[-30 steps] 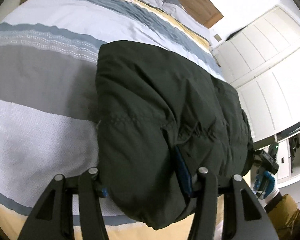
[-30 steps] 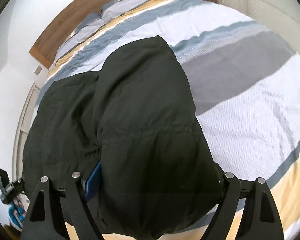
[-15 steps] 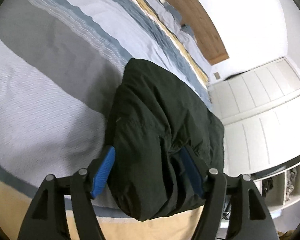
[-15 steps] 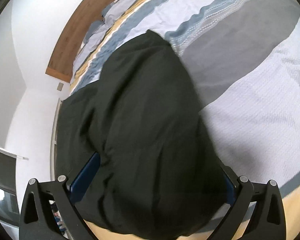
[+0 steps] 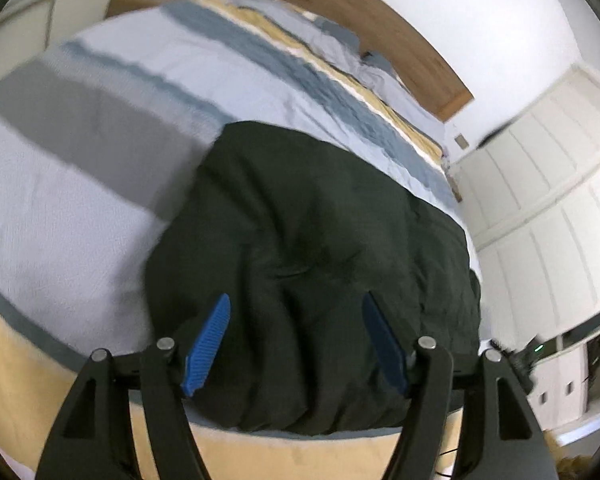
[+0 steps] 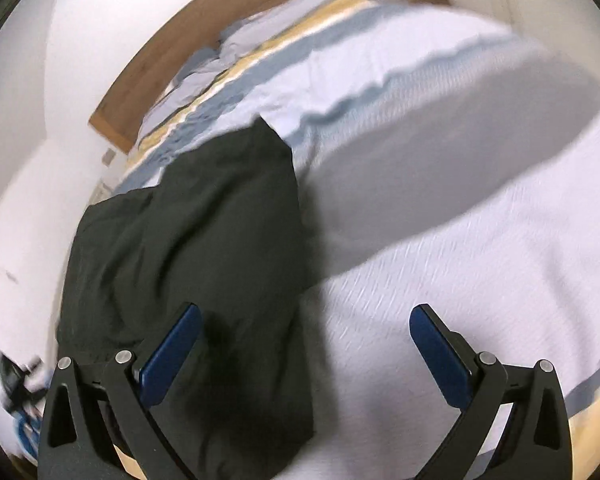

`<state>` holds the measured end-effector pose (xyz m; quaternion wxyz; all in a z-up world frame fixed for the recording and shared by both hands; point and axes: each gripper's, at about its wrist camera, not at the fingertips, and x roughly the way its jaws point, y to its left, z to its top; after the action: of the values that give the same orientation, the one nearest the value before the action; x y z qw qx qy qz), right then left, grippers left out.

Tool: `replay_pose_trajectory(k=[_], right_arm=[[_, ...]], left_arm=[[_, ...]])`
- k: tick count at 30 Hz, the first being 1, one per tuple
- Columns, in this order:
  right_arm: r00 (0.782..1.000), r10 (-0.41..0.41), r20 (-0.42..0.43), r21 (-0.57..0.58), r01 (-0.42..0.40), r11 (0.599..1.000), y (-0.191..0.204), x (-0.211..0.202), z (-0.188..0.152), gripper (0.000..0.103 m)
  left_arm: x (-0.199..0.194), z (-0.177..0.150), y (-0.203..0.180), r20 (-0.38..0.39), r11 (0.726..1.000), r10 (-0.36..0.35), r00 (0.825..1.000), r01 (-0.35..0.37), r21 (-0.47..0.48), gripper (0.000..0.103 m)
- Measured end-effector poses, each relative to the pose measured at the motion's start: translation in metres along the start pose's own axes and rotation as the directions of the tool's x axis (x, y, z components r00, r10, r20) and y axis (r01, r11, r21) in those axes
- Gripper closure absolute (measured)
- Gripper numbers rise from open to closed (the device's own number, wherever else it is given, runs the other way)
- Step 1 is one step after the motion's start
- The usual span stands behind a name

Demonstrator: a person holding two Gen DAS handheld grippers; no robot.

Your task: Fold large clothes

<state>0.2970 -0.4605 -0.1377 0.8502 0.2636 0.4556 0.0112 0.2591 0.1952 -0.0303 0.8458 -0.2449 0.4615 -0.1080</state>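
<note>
Bedroom, striped white-grey-yellow bedspread (image 5: 80, 208) | dark green padded garment (image 5: 308, 248) lies folded near the bed's near edge | left gripper (image 5: 296, 340) unclenched above it, nothing pinched | right gripper (image 6: 304, 356) spread wide, empty | advice: regrip a hem corner each, lift evenly, fold flat

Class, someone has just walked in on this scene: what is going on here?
A person with a claw in each hand is folding a dark garment on a striped bedspread. The garment lies in a folded bundle near the foot edge of the bed. The left claw is open above the bundle, its pads clear of the cloth. The right claw is wide open, over the garment's right edge and the bare bedspread. Neither is holding anything.
</note>
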Motion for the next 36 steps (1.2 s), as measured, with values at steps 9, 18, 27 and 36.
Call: replay_pose_trajectory(k=[9, 18, 27, 36], right_arm=[[0.99, 0.123, -0.069, -0.376, -0.14, 0.916, 0.15, 0.005, 0.008, 0.001], [0.989, 0.073, -0.131, -0.497, -0.129, 0.858, 0.246, 0.074, -0.009, 0.001], [0.984, -0.094, -0.154, -0.37, 0.03, 0.929, 0.234, 0.148, 0.02, 0.0], [0.964, -0.186, -0.191, -0.312, 0.12, 0.942, 0.235, 0.221, 0.07, 0.0]], left_arm=[[0.068, 0.008, -0.108, -0.025, 0.975, 0.026, 0.999, -0.02, 0.221, 0.036], [0.162, 0.03, -0.156, -0.055, 0.918, 0.124, 0.991, -0.093, 0.385, 0.036], [0.239, 0.07, -0.148, -0.081, 0.904, 0.2, 0.976, -0.152, 0.4, 0.036], [0.32, 0.124, -0.135, -0.185, 0.922, 0.242, 0.952, -0.167, 0.351, 0.032]])
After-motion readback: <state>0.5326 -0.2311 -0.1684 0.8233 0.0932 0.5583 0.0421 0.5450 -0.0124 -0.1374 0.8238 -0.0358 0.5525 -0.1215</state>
